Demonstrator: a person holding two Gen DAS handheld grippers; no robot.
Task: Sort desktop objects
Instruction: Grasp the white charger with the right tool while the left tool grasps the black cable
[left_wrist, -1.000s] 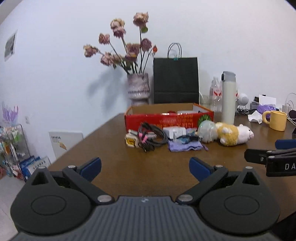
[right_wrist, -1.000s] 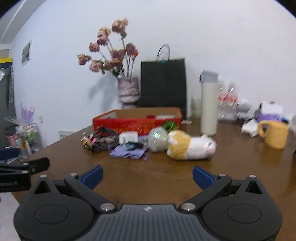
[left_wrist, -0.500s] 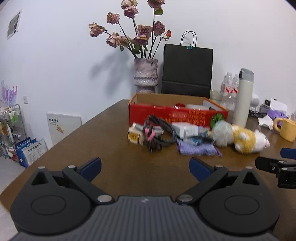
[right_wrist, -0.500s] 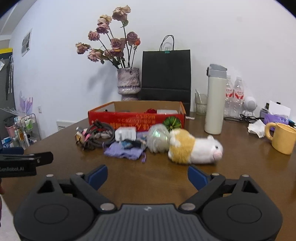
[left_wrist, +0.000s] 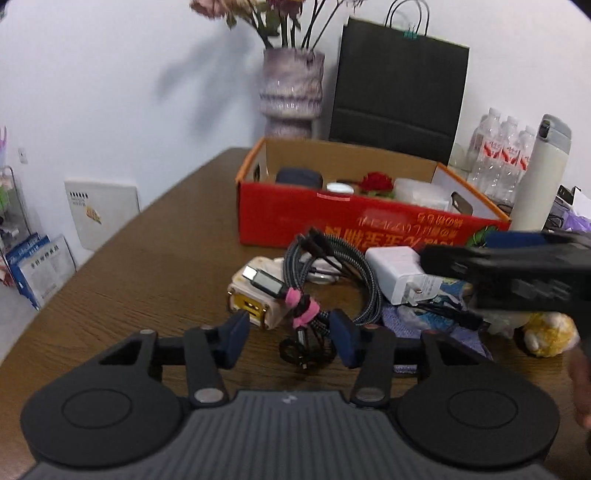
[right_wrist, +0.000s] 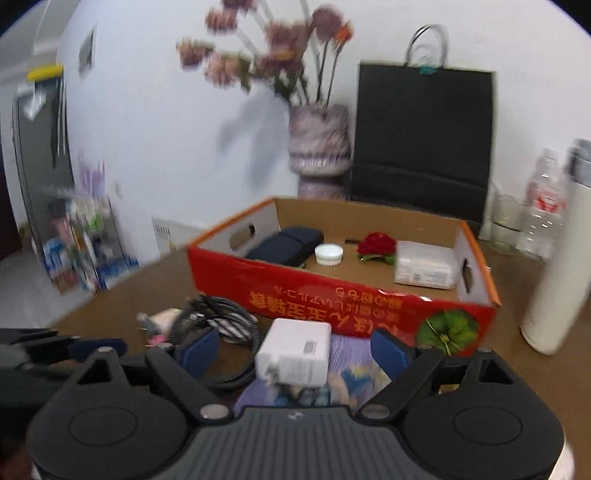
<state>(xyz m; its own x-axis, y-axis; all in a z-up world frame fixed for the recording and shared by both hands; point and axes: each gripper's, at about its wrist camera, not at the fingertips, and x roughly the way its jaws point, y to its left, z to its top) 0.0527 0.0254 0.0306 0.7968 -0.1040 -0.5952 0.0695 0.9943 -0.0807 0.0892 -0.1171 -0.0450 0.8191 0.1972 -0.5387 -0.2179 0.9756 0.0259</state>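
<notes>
A red box (right_wrist: 332, 295) with yellow lettering and a plain brown inside sits beyond the black tool's blue pads (right_wrist: 388, 350). Nearer lie a white charger (right_wrist: 295, 354), grey braided cables (left_wrist: 354, 273) with pink ties, and lilac cloth (right_wrist: 351, 350) on the dark brown desk (left_wrist: 147, 266).

Office: shelf of files (left_wrist: 35, 258) (floor), water bottles (left_wrist: 502, 155).

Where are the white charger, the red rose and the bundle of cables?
white charger (right_wrist: 295, 349), right wrist view, top face.
red rose (right_wrist: 376, 242), right wrist view, petals.
cable bundle (left_wrist: 332, 266), left wrist view, braided coil.
</notes>
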